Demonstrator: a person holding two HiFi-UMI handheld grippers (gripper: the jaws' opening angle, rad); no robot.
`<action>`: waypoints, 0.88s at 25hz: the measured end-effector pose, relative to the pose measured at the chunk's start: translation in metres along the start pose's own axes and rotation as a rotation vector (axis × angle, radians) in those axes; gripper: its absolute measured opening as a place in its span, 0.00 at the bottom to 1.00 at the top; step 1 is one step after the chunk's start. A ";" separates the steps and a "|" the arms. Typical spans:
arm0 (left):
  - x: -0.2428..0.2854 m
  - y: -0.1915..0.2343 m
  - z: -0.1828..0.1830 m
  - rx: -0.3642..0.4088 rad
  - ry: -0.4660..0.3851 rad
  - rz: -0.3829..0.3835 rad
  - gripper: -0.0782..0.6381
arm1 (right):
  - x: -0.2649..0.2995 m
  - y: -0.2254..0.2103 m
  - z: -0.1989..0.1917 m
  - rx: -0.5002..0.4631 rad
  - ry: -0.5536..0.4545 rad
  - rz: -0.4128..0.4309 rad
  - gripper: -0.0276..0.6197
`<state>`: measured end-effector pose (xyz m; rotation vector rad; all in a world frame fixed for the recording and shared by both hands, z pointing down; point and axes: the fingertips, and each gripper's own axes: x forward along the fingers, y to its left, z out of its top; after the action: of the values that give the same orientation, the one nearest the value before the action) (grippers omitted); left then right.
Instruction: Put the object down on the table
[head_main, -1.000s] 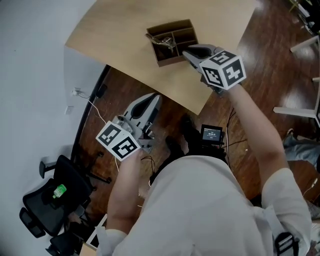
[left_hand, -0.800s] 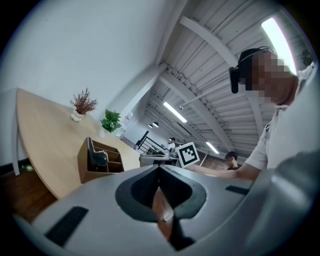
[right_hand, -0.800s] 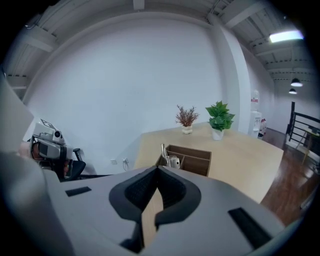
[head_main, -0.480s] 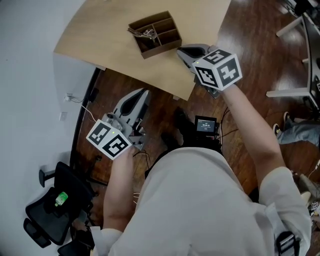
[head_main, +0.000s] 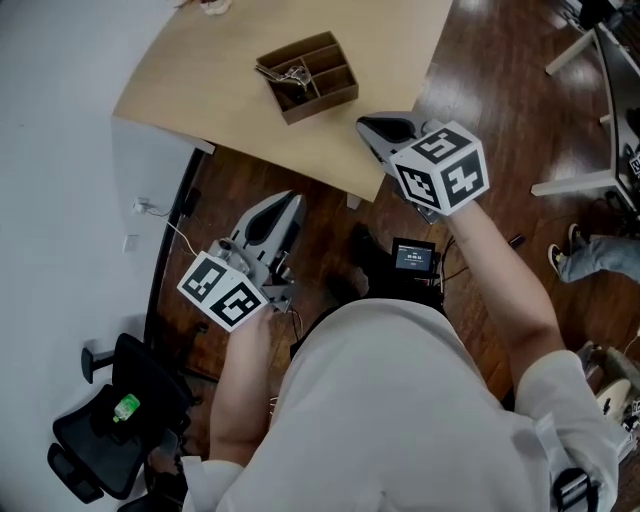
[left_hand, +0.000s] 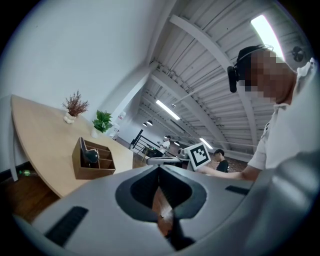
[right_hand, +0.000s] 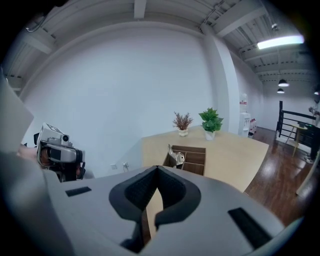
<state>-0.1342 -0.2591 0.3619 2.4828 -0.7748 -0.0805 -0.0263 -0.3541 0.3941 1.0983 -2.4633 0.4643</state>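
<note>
A brown wooden organizer box stands on the light wooden table, with a small metal clip-like object in its left compartment. My right gripper hovers at the table's near edge, just right of the box, shut and empty. My left gripper hangs lower over the dark floor, off the table, also shut with nothing in it. In the left gripper view the box is ahead at left; the right gripper view shows the box straight ahead.
Two small potted plants stand at the table's far end. A small screen device lies on the floor by my feet. A black office chair is at lower left, cables run along the wall, and chair legs stand at right.
My right gripper has drawn back from the box to the table's near edge. The left gripper stays low over the floor, hardly moved.
</note>
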 end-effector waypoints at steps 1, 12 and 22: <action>-0.002 -0.003 0.000 0.003 -0.001 -0.006 0.11 | -0.004 0.003 0.000 0.001 -0.004 -0.003 0.05; -0.017 -0.029 0.002 0.038 0.011 -0.050 0.11 | -0.030 0.027 -0.009 0.026 -0.018 -0.026 0.05; -0.028 -0.048 -0.014 0.020 0.033 -0.081 0.11 | -0.056 0.048 -0.021 0.055 -0.040 -0.047 0.05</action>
<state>-0.1300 -0.2040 0.3464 2.5279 -0.6643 -0.0605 -0.0242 -0.2793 0.3789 1.1958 -2.4662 0.5029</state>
